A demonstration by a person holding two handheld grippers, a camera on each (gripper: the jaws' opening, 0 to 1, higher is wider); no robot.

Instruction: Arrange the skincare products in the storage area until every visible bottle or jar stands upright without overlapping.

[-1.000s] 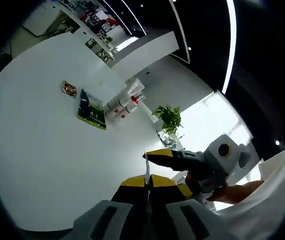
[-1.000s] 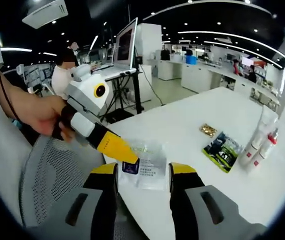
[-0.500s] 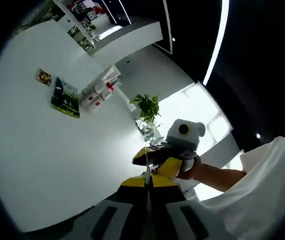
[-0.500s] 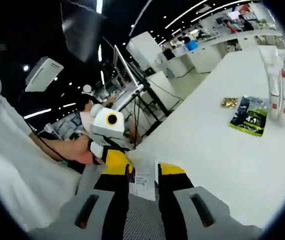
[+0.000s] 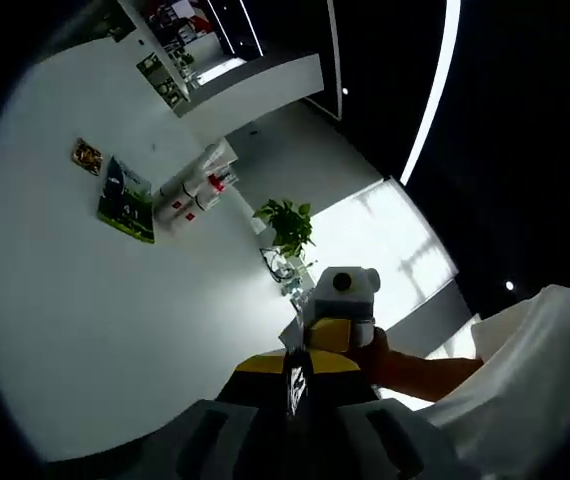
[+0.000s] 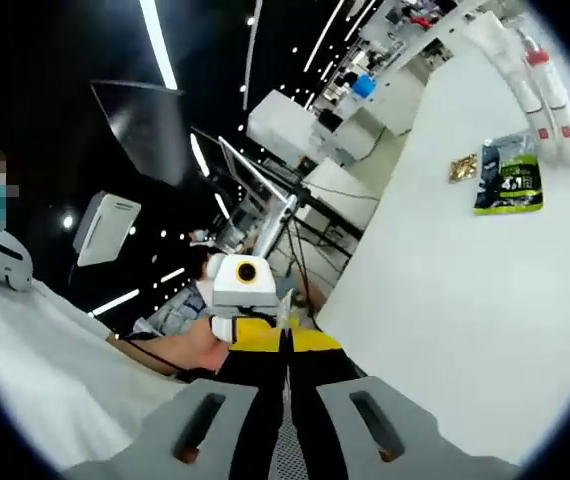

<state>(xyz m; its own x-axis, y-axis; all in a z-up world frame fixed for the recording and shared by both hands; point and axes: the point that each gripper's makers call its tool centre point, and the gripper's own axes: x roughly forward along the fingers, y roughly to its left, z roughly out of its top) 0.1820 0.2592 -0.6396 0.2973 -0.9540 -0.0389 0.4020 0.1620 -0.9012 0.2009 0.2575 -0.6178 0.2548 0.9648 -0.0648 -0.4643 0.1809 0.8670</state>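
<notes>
Two white pump bottles (image 5: 193, 190) with red details lie side by side far off on the white table (image 5: 85, 330); in the right gripper view these bottles (image 6: 530, 75) are at the upper right. A thin clear sachet (image 5: 295, 384) with a dark label is pinched between both grippers. My left gripper (image 5: 296, 358) is shut on it from one side. My right gripper (image 6: 287, 336) is shut on the same sachet (image 6: 283, 312), seen edge-on. The two sets of yellow jaws meet tip to tip over the table's near edge.
A green pouch (image 5: 126, 200) and a small gold packet (image 5: 87, 155) lie beside the bottles; the pouch (image 6: 508, 180) is also in the right gripper view. A potted plant (image 5: 285, 224) stands beyond the table. A person's hand (image 6: 190, 350) holds the left gripper. Desks and a monitor stand behind.
My right gripper's jaws have gone from wide apart to shut on the sachet. Both views have rolled and tilted with the hands; the bottles and pouch on the table have stayed put.
</notes>
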